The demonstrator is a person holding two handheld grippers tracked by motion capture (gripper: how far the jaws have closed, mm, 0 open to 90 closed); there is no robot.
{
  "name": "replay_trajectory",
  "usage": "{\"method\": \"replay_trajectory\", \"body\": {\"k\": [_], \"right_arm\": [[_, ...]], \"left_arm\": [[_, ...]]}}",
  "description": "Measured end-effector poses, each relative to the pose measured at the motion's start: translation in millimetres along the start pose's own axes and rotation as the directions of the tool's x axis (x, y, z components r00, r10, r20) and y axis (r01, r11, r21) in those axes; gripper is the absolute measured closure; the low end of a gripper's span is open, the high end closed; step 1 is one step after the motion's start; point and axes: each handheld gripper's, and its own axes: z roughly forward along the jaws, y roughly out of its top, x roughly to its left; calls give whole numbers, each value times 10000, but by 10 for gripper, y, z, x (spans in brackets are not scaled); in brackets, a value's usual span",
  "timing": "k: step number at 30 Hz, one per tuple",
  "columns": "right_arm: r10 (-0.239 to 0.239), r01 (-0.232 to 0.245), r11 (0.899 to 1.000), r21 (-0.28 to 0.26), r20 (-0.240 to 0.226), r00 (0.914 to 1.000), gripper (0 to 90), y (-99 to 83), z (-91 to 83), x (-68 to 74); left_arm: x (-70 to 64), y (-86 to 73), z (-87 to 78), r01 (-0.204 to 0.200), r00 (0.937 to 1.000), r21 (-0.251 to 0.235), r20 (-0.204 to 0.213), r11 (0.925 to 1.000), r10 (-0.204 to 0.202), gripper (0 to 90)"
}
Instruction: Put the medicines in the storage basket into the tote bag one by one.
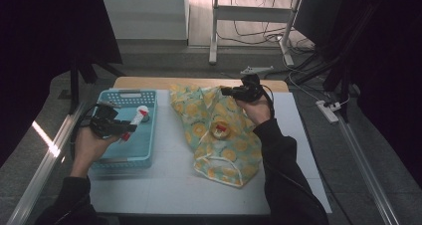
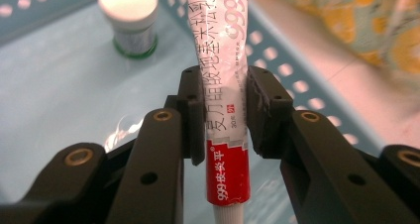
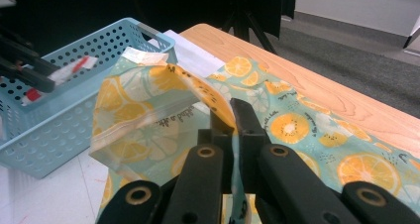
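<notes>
My left gripper (image 1: 125, 129) (image 2: 225, 107) is shut on a white and red ointment tube (image 2: 228, 80) (image 1: 133, 123), held over the light blue basket (image 1: 148, 150) (image 2: 44, 100). A small white-capped jar (image 2: 130, 21) stands on the basket floor beyond the tube. My right gripper (image 1: 226, 91) (image 3: 232, 116) is shut on the edge of a green bag printed with orange slices (image 1: 219, 135) (image 3: 163, 92), lifting that edge off the table. The bag's mouth (image 3: 143, 125) gapes toward the basket (image 3: 59, 130). A small round red and white item (image 1: 220, 131) lies on the bag's middle.
A white mat (image 1: 169, 185) covers the wooden table (image 1: 144, 82) (image 3: 346, 105). Metal rails run along the left (image 1: 40, 170) and right (image 1: 368, 170). A power strip (image 1: 328, 110) and cables lie on the floor to the right.
</notes>
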Motion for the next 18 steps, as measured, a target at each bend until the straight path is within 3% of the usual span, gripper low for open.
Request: {"method": "replay_trajectory", "body": {"k": [10, 18], "right_arm": [[9, -9, 10000, -24, 29, 10000, 894, 11, -15, -6], [-8, 9, 10000, -94, 33, 10000, 894, 34, -19, 2]], "left_arm": [[-336, 173, -90, -762, 9945, -690, 660, 9947, 807, 707], [-681, 388, -5, -1479, 9790, -772, 1300, 9860, 1571, 707]]}}
